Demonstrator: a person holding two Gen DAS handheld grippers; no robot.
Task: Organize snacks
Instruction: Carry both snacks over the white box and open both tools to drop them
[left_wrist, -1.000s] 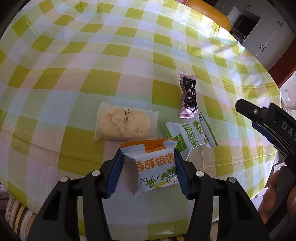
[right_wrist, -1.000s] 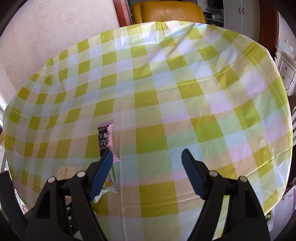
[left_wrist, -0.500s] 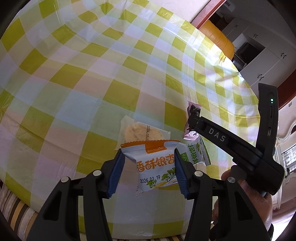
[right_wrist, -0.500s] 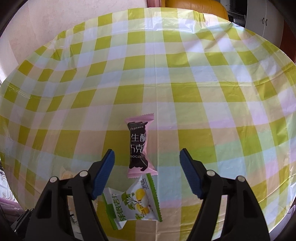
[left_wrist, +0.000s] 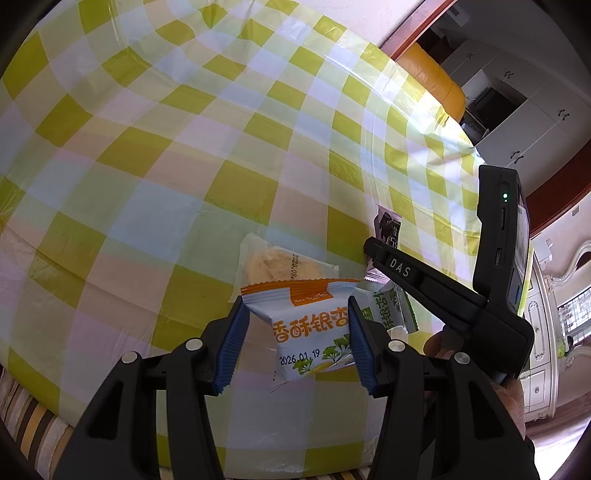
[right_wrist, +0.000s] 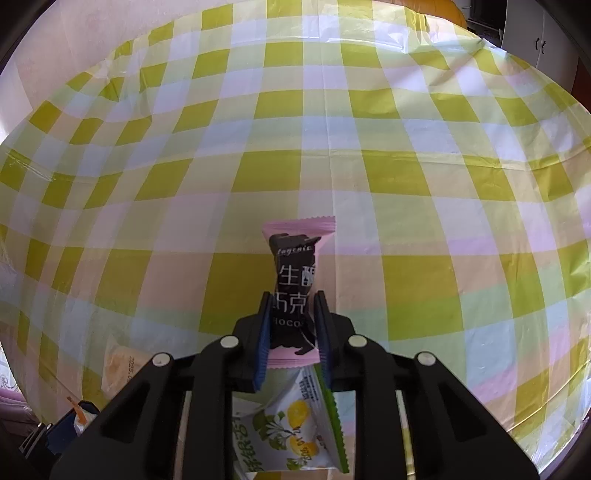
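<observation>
My left gripper (left_wrist: 295, 343) is shut on an orange-and-white snack packet (left_wrist: 310, 325), held just above the checked tablecloth (left_wrist: 166, 166). Behind it lie a clear-wrapped biscuit (left_wrist: 273, 264) and a green-and-white packet (left_wrist: 391, 314). In the right wrist view my right gripper (right_wrist: 291, 328) is shut on the lower half of a pink-and-black chocolate bar (right_wrist: 295, 273) that lies on the cloth. The green-and-white packet (right_wrist: 291, 424) lies under that gripper's body. The right gripper's black body (left_wrist: 443, 291) crosses the left wrist view and hides most of the chocolate bar (left_wrist: 388, 229).
The round table's near edge (left_wrist: 258, 469) runs just below the left gripper. A yellow chair (left_wrist: 439, 85) and white cabinets (left_wrist: 535, 122) stand beyond the far edge. A hand (left_wrist: 513, 398) holds the right gripper at the right.
The right gripper came down over the chocolate bar and closed its jaws on it. The left gripper kept its hold on the orange packet and turned slightly.
</observation>
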